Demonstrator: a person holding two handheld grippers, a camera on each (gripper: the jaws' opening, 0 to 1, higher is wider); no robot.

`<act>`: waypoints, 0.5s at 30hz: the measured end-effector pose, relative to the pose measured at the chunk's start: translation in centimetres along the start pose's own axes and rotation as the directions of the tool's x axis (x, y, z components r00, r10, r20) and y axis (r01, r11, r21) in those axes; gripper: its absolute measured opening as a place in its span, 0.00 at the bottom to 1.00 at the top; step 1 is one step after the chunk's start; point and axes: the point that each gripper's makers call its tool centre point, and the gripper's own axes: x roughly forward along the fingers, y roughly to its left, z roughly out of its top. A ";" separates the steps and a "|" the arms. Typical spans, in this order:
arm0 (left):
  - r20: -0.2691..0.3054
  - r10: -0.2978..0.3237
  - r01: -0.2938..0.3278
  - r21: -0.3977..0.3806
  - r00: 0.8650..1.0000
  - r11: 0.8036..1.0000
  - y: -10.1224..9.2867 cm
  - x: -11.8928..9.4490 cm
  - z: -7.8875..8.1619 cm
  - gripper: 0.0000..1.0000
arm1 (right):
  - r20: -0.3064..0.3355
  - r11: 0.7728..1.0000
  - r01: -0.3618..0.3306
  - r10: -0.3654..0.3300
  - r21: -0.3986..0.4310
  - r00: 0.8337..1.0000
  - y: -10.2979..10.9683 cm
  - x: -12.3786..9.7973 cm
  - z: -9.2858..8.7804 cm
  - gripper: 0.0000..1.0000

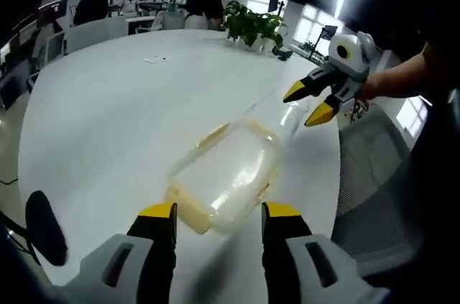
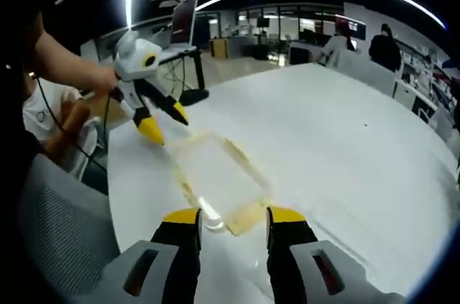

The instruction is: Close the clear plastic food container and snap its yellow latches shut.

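The clear plastic food container lies flat on the white surface near its edge, its yellow latches along the rim. The left gripper hovers low over one short end, fingers spread wide and holding nothing, the container's end between their tips. In the left gripper view, the right gripper hangs above the opposite end, held by a hand on an outstretched forearm, angled downward, its yellow-tipped fingers parted and empty. A potted plant stands at the far edge.
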 end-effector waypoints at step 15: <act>-0.073 -0.031 0.039 0.111 0.997 0.993 1.4 0.4 -0.3 0.46 | -0.085 0.985 -0.034 0.020 -0.169 0.996 -0.6 1.3 0.0 0.36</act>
